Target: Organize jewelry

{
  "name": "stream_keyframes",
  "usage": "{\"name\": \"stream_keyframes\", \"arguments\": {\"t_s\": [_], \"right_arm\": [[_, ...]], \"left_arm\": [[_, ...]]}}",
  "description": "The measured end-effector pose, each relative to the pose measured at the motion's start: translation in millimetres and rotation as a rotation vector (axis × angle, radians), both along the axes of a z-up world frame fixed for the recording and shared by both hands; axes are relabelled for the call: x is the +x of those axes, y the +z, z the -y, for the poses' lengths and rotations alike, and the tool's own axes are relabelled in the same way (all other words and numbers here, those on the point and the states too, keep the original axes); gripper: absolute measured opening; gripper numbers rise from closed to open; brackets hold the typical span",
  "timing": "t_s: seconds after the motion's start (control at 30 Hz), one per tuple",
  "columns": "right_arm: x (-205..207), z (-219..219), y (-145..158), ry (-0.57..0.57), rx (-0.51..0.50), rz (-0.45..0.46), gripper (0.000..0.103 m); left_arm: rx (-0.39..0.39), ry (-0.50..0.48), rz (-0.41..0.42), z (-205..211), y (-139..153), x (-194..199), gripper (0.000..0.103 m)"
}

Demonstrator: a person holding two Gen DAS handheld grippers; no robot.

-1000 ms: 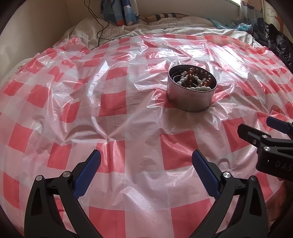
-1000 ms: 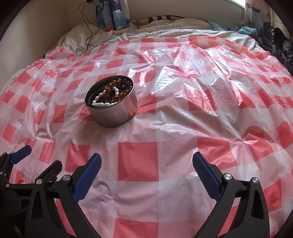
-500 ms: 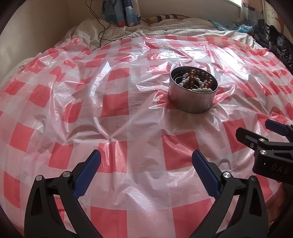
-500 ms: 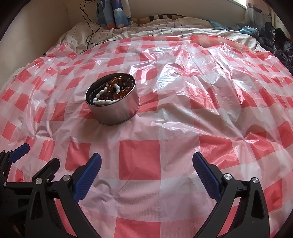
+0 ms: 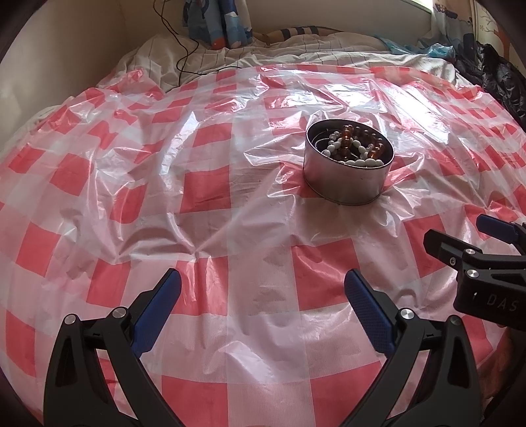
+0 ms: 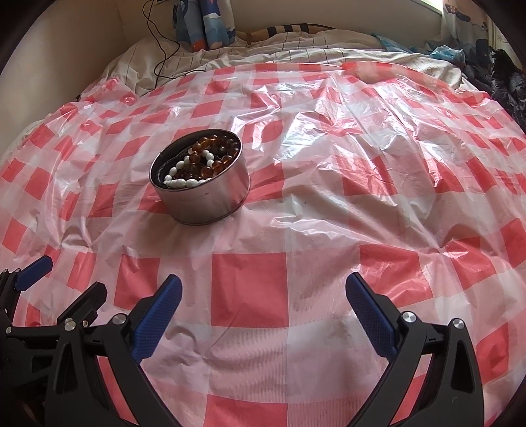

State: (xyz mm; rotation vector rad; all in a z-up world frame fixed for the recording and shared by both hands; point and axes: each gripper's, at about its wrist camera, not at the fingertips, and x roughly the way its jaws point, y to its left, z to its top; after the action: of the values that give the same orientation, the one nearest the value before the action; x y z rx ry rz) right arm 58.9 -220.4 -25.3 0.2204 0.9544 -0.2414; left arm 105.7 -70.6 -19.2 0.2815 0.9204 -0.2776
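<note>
A bed fills both views, spread with a thin red-and-white checked plastic sheet (image 5: 210, 184) that wrinkles and catches the light, probably laid down to give the work a wipeable surface over the striped white bedding (image 5: 296, 49) showing at the far edge. On the sheet sits a round, low-walled silver metal tin (image 5: 348, 177), pressing a dimple into the soft plastic; its open top suits it as the collecting place. Inside lie an amber-brown beaded strand (image 6: 210, 154) and a white beaded strand (image 6: 184, 175), tangled together, so the jewelry appears already gathered in. The left gripper (image 5: 263, 312) and the right gripper (image 6: 263, 312) hang low over the near part of the sheet, side by side, fingers spread wide and holding nothing, both well short of the tin. Nothing lies between them and it. Far off, a black cable (image 5: 179, 42), a blue patterned cloth (image 5: 217, 19) and dark clothing (image 5: 499, 82) stay clear of the work.
</note>
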Motion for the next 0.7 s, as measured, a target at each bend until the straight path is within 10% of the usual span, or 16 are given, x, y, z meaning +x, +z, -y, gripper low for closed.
{"name": "stream_keyframes", "arguments": {"t_s": [0.7], "right_arm": [[-3.2, 1.1, 5.0, 0.002, 0.002, 0.008, 0.096]], "left_arm": [[0.028, -0.036, 0.119, 7.8, 19.7, -21.9, 0.095]]}}
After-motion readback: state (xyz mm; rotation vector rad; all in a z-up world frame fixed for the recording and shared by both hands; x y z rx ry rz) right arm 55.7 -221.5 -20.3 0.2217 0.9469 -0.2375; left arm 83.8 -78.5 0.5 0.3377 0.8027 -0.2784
